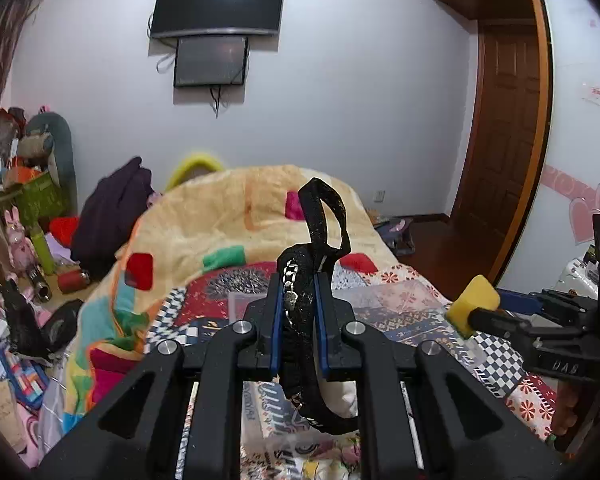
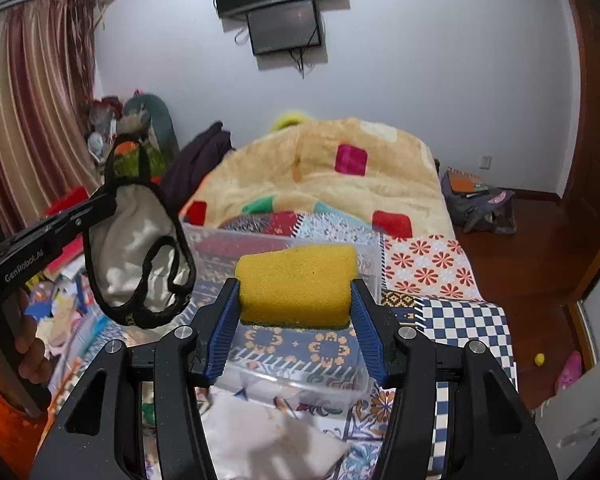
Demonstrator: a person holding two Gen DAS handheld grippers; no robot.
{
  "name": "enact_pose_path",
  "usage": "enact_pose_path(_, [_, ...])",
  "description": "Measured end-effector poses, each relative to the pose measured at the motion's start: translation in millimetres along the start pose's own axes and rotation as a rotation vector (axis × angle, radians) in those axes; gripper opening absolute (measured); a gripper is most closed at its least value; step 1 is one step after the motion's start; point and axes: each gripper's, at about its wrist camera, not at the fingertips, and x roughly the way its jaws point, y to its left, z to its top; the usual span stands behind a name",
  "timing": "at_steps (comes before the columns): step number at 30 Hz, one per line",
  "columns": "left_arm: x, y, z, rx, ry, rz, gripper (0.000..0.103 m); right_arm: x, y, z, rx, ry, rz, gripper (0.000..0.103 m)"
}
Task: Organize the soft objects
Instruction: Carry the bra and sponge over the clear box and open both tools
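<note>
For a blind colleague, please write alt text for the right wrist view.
The right gripper holds a yellow sponge between its blue fingers above a clear plastic box on a patterned bed. At left, the left gripper holds up a black-and-cream pouch.

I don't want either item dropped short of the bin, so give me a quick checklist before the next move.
1. Right gripper clamped on the yellow sponge: ok.
2. Left gripper clamped on the black-trimmed fabric piece: ok.
3. Fabric hanging free, clear of the sponge: ok.
4. Clear plastic bin open on the bed: ok.
5. Sponge directly over the bin: cannot tell.
6. Bin has room left: cannot tell.
</note>
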Motion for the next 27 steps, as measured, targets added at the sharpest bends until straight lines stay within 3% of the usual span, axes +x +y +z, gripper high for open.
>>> enact_pose_path(9, [60, -8, -33, 0.043, 0.162, 0.003, 0.013, 42, -7, -17, -0.016, 0.122, -0.016, 0.051])
enact_pose_path(17, [73, -19, -49, 0.073, 0.267, -0.026, 0.014, 61, -4, -23, -0.029, 0.185, -0.018, 0.054])
enact_pose_path(19, [72, -21, -51, 0.07, 0.284, -0.038, 0.02, 61, -2, -24, -0.04, 0.195, -0.014, 0.056])
enact_pose_path(22, [68, -22, -53, 0.057, 0.302, -0.052, 0.033, 55, -2, -23, -0.038, 0.189, -0.005, 0.069])
enact_pose_path(27, [48, -21, -51, 0.052, 0.282, -0.051, 0.044, 39, -2, -19, -0.044, 0.155, 0.002, 0.07])
